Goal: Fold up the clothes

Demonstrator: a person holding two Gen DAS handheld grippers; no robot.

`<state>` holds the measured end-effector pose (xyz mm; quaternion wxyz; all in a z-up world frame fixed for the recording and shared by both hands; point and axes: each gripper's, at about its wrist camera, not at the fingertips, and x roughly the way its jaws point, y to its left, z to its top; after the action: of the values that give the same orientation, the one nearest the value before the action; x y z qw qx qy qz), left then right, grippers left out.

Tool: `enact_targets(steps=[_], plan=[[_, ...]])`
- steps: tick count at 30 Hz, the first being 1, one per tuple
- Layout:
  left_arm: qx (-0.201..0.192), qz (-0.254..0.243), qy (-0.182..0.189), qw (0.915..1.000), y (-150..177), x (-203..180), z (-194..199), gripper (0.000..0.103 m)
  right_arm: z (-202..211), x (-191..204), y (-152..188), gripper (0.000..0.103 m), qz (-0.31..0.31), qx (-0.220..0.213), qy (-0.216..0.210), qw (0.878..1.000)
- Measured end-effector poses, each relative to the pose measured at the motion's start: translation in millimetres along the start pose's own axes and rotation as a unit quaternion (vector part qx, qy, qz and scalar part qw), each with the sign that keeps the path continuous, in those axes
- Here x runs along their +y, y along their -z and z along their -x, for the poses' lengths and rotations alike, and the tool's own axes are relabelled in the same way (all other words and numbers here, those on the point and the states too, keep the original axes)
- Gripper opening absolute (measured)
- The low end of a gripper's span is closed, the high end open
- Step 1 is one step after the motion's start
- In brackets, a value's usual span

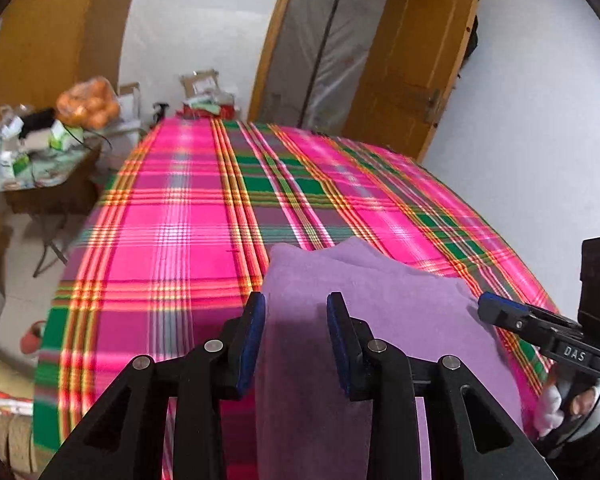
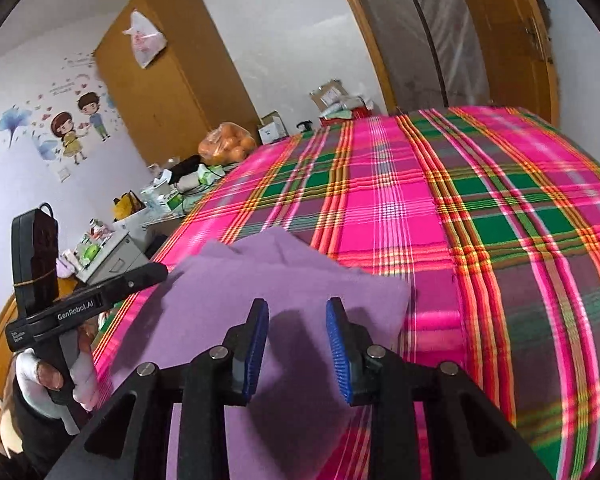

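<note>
Blue-padded fingers (image 1: 256, 344) of the left gripper (image 1: 296, 344) stand apart, released, over the purple cloth (image 1: 380, 320), which lies on the near edge of the bed's pink-and-green plaid sheet (image 1: 188, 232). Right gripper (image 2: 298, 350) hovers over that cloth (image 2: 268, 300) too, jaws spread and nothing between them. Lettering reads "DAS" on the right gripper's body in the left view, "GenRobot.AI" on the left one's in the right view. Bag of oranges (image 2: 226, 146) sits on a cluttered side surface (image 1: 40, 176).
</note>
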<state>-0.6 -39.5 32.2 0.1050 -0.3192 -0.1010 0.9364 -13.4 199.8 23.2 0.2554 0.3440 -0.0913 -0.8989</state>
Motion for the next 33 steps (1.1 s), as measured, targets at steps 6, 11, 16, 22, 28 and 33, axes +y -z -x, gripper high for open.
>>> enact_targets(steps=[6,11,16,22,28,33], plan=[[0.015,0.007,-0.001,0.9999,16,-6,-1,0.033,10,11,22,0.031,0.024,0.013,-0.002,1.000],[0.023,0.003,-0.007,0.9997,20,-7,-10,0.033,9,12,28,0.031,0.023,0.013,-0.001,1.000],[0.024,0.002,-0.007,0.9997,22,-7,-10,0.033,10,9,28,0.031,0.017,0.013,-0.006,1.000],[0.027,0.005,-0.003,0.9996,23,-6,-11,0.033,13,4,29,0.035,0.003,0.012,-0.011,1.000],[0.026,0.014,-0.001,0.9996,29,10,5,0.033,22,-11,28,0.041,-0.028,0.014,-0.020,0.999],[0.038,0.048,0.036,0.9975,33,35,19,0.034,26,-43,32,0.051,-0.093,0.025,-0.044,0.994]])
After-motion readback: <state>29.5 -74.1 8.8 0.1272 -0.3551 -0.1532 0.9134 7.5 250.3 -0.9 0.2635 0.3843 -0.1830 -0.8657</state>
